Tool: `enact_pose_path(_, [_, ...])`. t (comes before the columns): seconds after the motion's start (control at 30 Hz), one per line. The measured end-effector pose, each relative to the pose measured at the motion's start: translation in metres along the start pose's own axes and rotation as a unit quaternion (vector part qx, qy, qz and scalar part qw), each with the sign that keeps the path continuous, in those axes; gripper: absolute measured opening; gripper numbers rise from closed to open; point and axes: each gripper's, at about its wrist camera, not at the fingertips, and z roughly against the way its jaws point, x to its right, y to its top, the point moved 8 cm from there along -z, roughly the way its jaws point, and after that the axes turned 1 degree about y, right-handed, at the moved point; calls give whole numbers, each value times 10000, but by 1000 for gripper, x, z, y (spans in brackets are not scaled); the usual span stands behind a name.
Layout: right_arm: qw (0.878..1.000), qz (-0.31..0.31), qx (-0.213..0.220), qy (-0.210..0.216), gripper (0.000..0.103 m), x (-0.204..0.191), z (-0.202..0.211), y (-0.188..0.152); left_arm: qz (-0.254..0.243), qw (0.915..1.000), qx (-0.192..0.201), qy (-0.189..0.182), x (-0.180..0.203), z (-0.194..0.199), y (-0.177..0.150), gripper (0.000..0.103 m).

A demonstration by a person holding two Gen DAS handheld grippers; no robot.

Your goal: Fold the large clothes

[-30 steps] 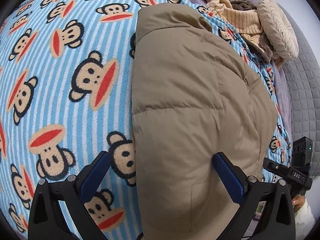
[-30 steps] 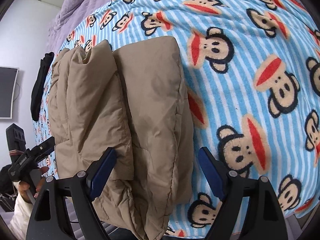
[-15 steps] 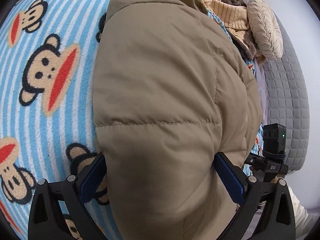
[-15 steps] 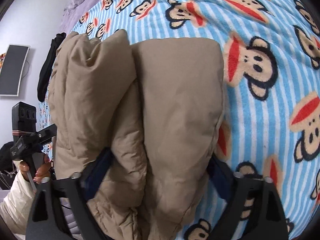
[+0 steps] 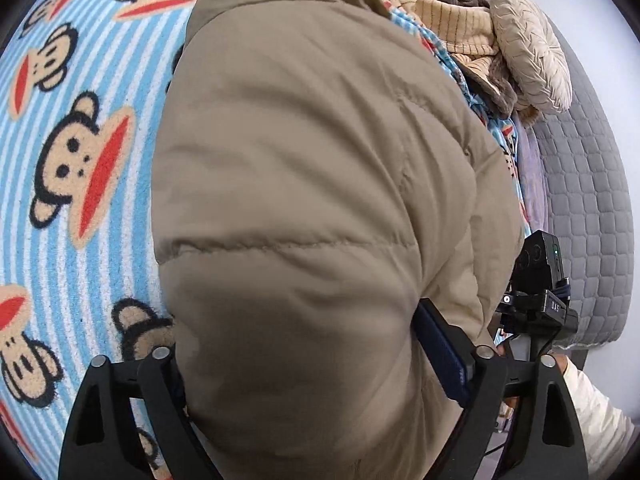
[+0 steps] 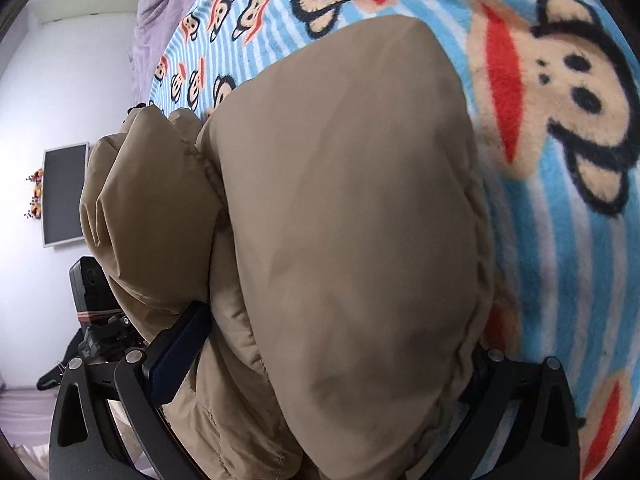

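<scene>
A: We log the tan padded jacket (image 5: 312, 208) lying folded on the blue striped monkey-print blanket (image 5: 80, 128). In the left wrist view it fills the middle, a stitched seam running across it.

B: We agree. The left gripper (image 5: 304, 364) sits astride the jacket's near end. Its jaws have just been closing, and padding bulges between them. The blue pad (image 5: 440, 354) on the right side lies against the fabric; the other pad is hidden under the bulge.

A: So do we call that a pinch?

B: We cannot tell. We note only that the jacket is between the jaws and touches the one pad we can see.

A: Right wrist view: the right gripper (image 6: 332, 356) also straddles the jacket (image 6: 352, 208). Its jaws stand spread wide. The left pad (image 6: 180, 354) touches a fold of the layered edge; the right finger is mostly covered by the padding.

B: We see the jacket in at least two thick layers here, the smaller folds stacked on the picture's left, the big smooth lobe toward the blanket (image 6: 560, 240).

A: Surroundings, left view: a heap of beige clothes (image 5: 452, 12), a round textured cushion (image 5: 532, 52) and a grey quilted cover (image 5: 592, 208) lie beyond the jacket. The other gripper's camera unit (image 5: 540, 280) shows at the right edge, with a cream sleeve (image 5: 596, 416) below it.

B: Right view: a dark wall screen (image 6: 64, 194) hangs on the white wall.
</scene>
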Motion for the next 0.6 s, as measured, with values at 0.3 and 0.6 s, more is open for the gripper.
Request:
enact_pose_path(0.3, [9985,26,86,544,52,-25,19,-12,-240,9987,430,-131,23,42,4,70])
enact_pose_path(0.6, [9956,452,297,767,51,-88,18,-11,-290,9961,752,-359,-17,106,24,70])
